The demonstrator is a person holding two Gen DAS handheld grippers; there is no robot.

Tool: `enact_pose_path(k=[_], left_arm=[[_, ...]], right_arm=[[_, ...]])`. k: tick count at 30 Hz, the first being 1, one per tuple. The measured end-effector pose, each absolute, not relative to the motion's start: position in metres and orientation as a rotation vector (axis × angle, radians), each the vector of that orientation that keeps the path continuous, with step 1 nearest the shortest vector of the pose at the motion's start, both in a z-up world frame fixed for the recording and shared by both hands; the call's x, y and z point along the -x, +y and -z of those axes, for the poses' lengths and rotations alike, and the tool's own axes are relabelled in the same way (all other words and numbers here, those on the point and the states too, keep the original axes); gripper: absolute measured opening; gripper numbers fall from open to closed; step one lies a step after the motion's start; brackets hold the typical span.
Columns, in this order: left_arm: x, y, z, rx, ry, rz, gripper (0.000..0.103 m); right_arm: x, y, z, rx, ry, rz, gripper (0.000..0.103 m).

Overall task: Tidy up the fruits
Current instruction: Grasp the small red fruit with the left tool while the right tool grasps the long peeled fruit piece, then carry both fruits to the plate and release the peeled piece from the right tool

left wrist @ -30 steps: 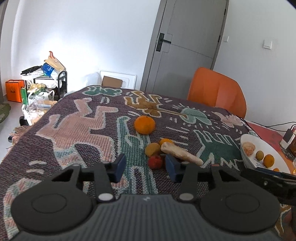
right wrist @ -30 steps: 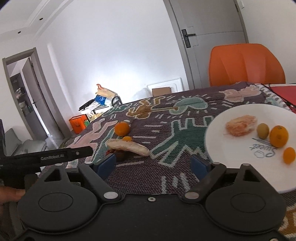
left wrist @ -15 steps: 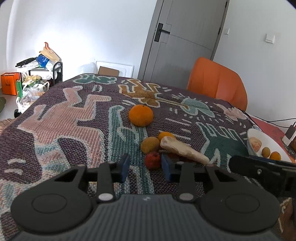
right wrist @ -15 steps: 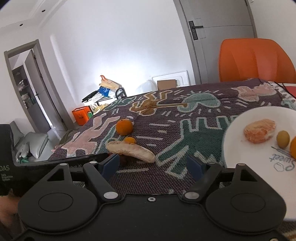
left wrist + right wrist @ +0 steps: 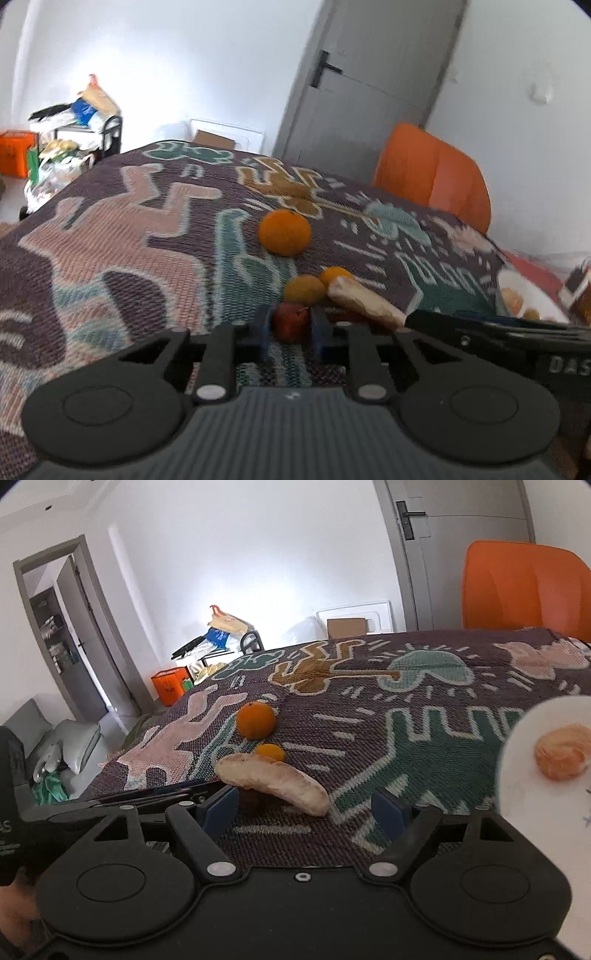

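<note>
My left gripper is shut on a small red fruit that rests on the patterned cloth. Just behind it lie a yellow fruit, a small orange fruit and a pale peeled banana. A big orange sits farther back. My right gripper is open and empty, just in front of the banana. The big orange and the small orange fruit show behind it. A white plate at the right holds a peeled tangerine.
An orange chair stands at the table's far right side, before a grey door. A cluttered rack and an orange box stand on the floor at the far left. The plate shows at the right edge.
My left gripper moved forward and closed its fingers on the small red fruit. My right gripper moved left, from the plate toward the banana, and stayed open.
</note>
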State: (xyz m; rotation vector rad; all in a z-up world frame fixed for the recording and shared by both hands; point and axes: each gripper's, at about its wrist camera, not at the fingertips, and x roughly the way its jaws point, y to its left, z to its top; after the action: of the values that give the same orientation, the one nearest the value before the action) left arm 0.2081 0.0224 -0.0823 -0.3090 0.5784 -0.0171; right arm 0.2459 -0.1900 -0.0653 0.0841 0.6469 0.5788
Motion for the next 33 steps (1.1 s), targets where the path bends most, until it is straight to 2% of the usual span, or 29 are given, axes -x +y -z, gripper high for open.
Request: enact_pose_path(k=[12,16,27,33], left_arm=[[-0.189,0.047,0.066,0.323,0.557,-0.064,0.021],[-0.188,0.049,0.065,0.319,0.554,-0.061,0.021],[-0.179,0.055,0.064,0.334,0.548,-0.066,0.021],[-0.173,0.058,0.062,0.340,0.543,-0.069,0.021]], right_arm=[[-0.257,-0.168,0.068,-0.106,0.676,-0.624,0.081],[-0.259,-0.166,0.070,-0.128,0.692,-0.606,0.089],[-0.267,-0.160,0.078,-0.225,0.742,-0.555,0.093],[-0.268,-0.156,0.079,-0.262,0.742,-0.525,0.099]])
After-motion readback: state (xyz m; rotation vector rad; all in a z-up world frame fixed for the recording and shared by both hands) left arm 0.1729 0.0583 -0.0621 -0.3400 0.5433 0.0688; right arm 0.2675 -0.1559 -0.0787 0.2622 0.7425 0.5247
